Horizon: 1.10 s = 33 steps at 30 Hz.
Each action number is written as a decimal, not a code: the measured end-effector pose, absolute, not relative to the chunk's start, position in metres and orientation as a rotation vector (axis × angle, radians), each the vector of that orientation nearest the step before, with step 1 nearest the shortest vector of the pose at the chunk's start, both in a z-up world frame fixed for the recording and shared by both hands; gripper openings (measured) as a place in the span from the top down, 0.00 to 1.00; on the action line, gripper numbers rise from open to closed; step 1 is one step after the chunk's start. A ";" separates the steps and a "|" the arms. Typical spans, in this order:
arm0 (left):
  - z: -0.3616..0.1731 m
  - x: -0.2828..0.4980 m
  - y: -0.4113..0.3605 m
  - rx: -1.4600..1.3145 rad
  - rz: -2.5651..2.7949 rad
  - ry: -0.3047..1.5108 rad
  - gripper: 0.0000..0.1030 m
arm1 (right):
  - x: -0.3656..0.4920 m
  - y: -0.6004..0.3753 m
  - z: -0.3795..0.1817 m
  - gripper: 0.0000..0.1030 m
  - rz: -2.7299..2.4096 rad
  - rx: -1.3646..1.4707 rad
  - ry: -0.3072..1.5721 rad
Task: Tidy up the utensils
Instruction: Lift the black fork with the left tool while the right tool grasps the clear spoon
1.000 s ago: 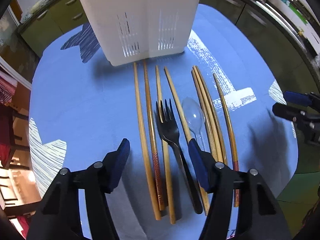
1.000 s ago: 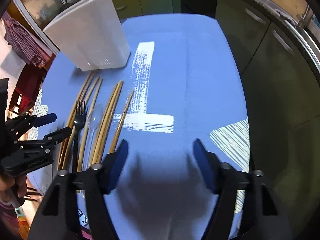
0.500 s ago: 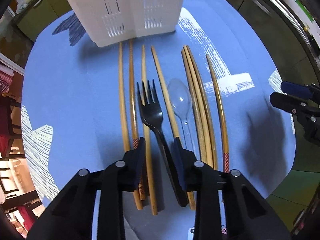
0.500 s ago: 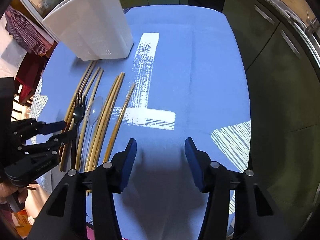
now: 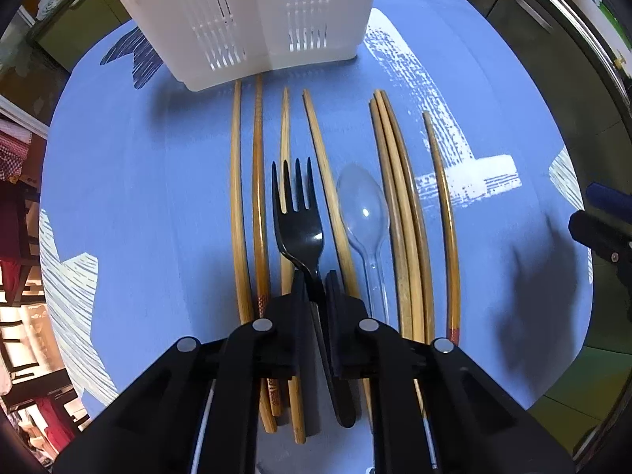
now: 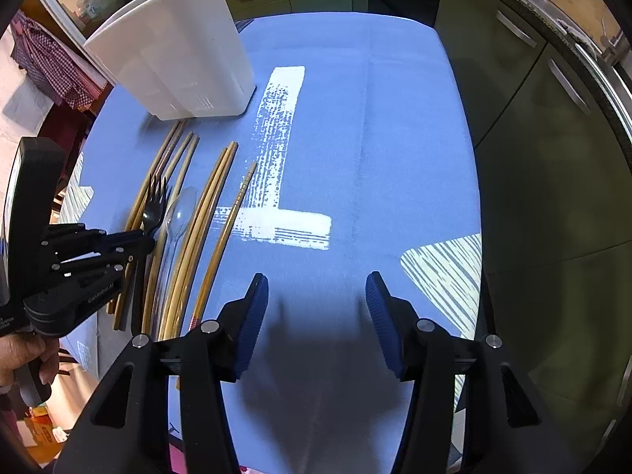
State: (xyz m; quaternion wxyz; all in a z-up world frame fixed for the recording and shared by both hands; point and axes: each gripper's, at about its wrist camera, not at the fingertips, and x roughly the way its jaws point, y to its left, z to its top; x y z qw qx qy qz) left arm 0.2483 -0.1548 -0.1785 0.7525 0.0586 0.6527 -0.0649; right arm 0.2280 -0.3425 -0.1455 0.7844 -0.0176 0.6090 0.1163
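Note:
A black plastic fork (image 5: 297, 221) lies among several wooden chopsticks (image 5: 399, 205) and a clear plastic spoon (image 5: 364, 213) on the blue tablecloth. My left gripper (image 5: 316, 280) is shut on the fork's handle, just behind its head; it also shows in the right wrist view (image 6: 146, 241). The white slotted utensil holder (image 5: 245, 15) stands upright just beyond the chopstick tips. My right gripper (image 6: 316, 308) is open and empty over bare cloth, to the right of the utensils.
The blue cloth (image 6: 375, 138) covers a small table with white printed marks (image 6: 280, 158). Green cabinets (image 6: 533, 118) stand close on the right. A red checked cloth (image 6: 35, 51) hangs at the far left.
My left gripper moved forward over the fork and closed its jaws on the fork's handle. My right gripper narrowed slightly, then opened again, staying in place.

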 end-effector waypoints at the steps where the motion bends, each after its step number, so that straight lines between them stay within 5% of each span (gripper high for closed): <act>1: -0.179 0.249 -0.155 0.128 -0.148 1.420 0.90 | 0.228 -0.343 -0.146 0.50 0.249 -0.039 1.315; 8: -0.153 0.244 -0.147 0.110 -0.188 1.339 0.92 | 0.227 -0.326 -0.148 0.42 0.256 -0.051 1.344; 18: -0.126 0.217 -0.116 0.056 -0.220 1.217 0.92 | 0.225 -0.251 -0.166 0.83 0.366 -0.010 1.403; 33: -0.120 0.199 -0.070 0.040 -0.221 1.159 0.92 | 0.241 -0.201 -0.188 0.87 0.338 -0.004 1.454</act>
